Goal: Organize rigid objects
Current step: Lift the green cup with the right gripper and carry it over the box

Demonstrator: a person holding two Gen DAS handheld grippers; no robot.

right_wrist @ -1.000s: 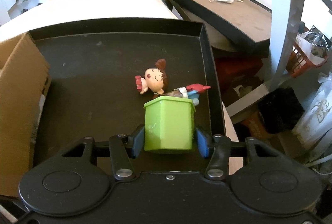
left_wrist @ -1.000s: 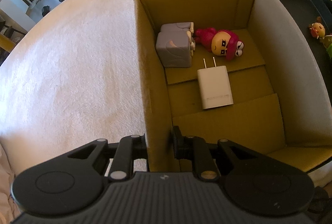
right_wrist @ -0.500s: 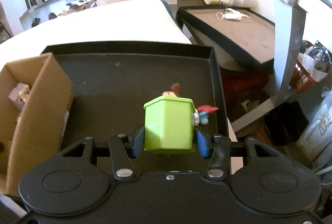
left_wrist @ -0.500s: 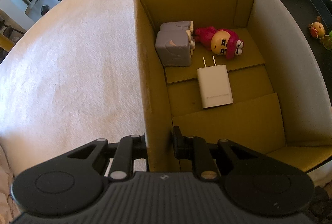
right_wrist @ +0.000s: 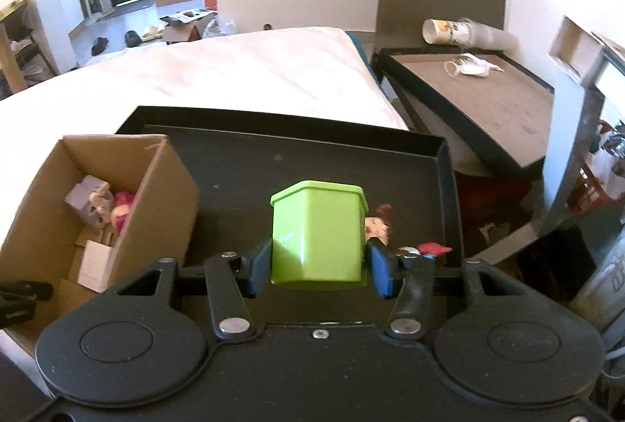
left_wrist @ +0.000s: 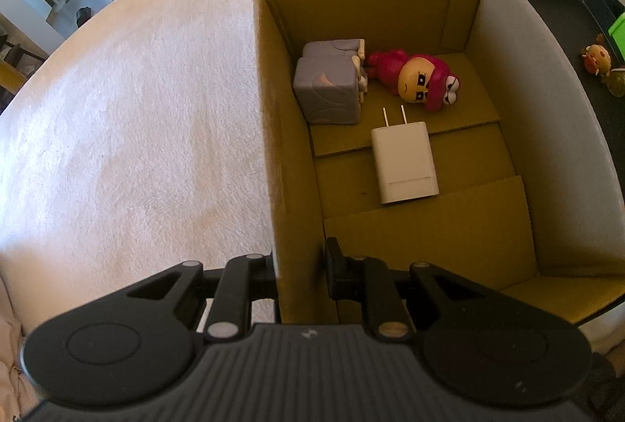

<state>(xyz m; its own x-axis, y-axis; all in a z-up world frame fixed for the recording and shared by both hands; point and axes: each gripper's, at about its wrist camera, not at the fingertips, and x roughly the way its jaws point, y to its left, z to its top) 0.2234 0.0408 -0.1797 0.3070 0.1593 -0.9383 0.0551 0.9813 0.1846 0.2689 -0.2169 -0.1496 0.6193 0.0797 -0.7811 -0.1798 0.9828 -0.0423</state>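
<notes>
Right gripper point(right_wrist: 318, 265) is closed on the green box point(right_wrist: 318, 236): its two blue pads press the left and right faces of the box, low down, and the box stands upright between them with its lipped top pointing away from the camera. The box is held in the air above the black tray point(right_wrist: 410, 179), not resting on it.

From this claw the cardboard box point(right_wrist: 164, 203) lies to the left and a little nearer, with its open top facing up. So I judge that the coming move goes sideways to the left, over the right wall of the carton, and then down. The long axis of the carton runs from near to far, and the free floor is at its near end.

Left gripper point(left_wrist: 300, 271) is nearly closed and pinches the near left wall of the cardboard box, one finger outside and one inside, which holds the carton steady. Inside lie a grey cube toy point(left_wrist: 328, 92) at the far left, a pink figure point(left_wrist: 420, 80) beside it, and a white charger point(left_wrist: 404, 162) in the middle with its prongs pointing far.

On the green box I read small pale letters, perhaps "BUY"; they are too blurred to be sure. On the tray, behind the green box, two small figures point(right_wrist: 377, 226) are partly hidden.
</notes>
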